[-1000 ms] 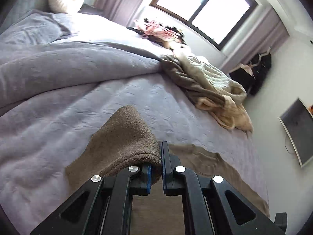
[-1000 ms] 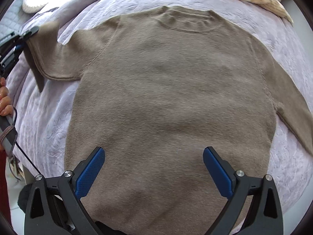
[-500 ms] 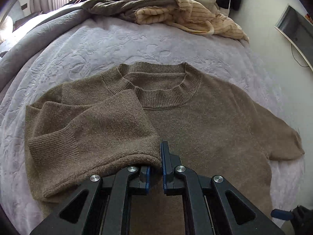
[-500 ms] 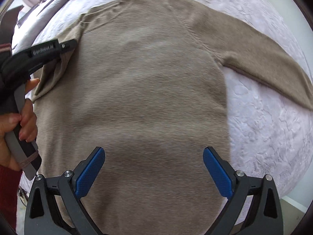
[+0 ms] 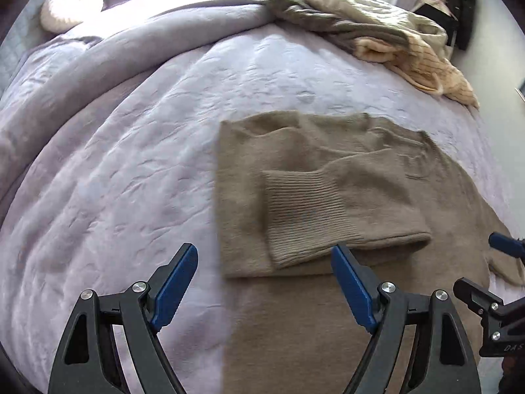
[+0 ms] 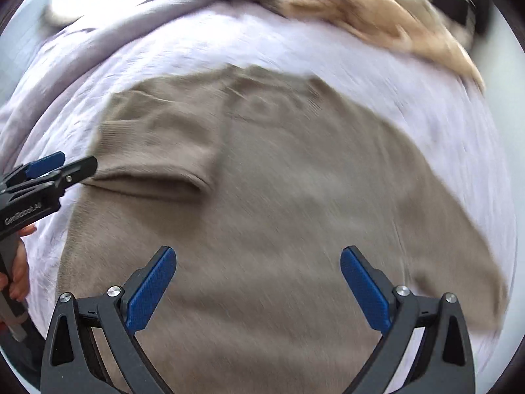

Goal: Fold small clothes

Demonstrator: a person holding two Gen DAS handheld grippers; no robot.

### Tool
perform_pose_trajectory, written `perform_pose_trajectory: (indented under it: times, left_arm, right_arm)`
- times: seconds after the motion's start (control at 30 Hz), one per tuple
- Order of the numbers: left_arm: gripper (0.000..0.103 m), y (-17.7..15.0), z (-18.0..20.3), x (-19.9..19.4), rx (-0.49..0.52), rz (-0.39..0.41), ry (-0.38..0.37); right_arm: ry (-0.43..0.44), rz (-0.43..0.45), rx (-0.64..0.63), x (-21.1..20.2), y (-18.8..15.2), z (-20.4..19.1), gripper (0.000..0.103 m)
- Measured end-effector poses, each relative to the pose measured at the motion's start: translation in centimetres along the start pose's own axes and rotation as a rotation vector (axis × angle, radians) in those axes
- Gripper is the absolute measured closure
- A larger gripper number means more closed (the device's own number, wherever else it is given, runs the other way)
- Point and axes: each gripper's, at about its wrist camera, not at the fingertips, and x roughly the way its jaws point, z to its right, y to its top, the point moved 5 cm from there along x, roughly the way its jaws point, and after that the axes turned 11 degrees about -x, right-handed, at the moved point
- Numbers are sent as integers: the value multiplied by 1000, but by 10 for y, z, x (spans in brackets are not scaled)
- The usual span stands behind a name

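Note:
A brown knit sweater lies flat on the lilac bedspread. Its left sleeve is folded inward across the chest, ribbed cuff up. My left gripper is open and empty, just short of the folded cuff. In the right wrist view the sweater fills the middle, the folded sleeve at left and the other sleeve stretched out right. My right gripper is open and empty above the sweater's lower body. The left gripper's fingers show at the left edge there.
A heap of cream and olive clothes lies at the far side of the bed. A bunched grey duvet and a round white cushion are at the far left. The right wrist view is motion-blurred.
My left gripper carried the sleeve across the chest, opened and let go of it, then drew back left. The right gripper stayed open and swung over the sweater.

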Motion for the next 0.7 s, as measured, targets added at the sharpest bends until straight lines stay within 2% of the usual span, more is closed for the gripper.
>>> perform_pose_trajectory:
  times: [0.07, 0.17, 0.2, 0.27, 0.3, 0.33, 0.37, 0.47, 0.57, 0.63, 0.7]
  left_arm:
    - [19, 5, -21, 8, -72, -11, 11]
    - [19, 15, -45, 15, -144, -21, 3]
    - [19, 17, -47, 19, -156, -28, -2]
    - [19, 24, -48, 26, -170, -42, -21]
    - [19, 27, -46, 30, -171, -49, -35]
    - [19, 30, -44, 32, -171, -53, -52]
    - [19, 34, -41, 35, -169, -52, -66]
    - [19, 45, -28, 41, -143, -35, -50]
    - [19, 54, -16, 54, -90, -22, 12]
    - [19, 56, -12, 64, -41, -20, 81]
    - [19, 56, -12, 69, -19, -24, 121]
  right_arm:
    - [-35, 38, -177, 10, 28, -34, 2]
    - [-138, 63, -399, 39, 59, -62, 5]
    - [-180, 52, -462, 52, 65, -72, 9]
    - [-230, 11, -529, 73, 68, -77, 35]
    - [-224, -20, -515, 82, 70, -73, 87]
    - [-207, -20, -464, 84, 73, -67, 95]
    - [-151, 17, -332, 74, 76, -50, 95]
    - [-72, 96, -8, 52, 69, 6, 95]
    - [75, 154, 424, 42, 27, 83, 95]
    - [175, 136, 672, 56, -12, 120, 94]
    - [304, 103, 863, 74, -44, 138, 90]
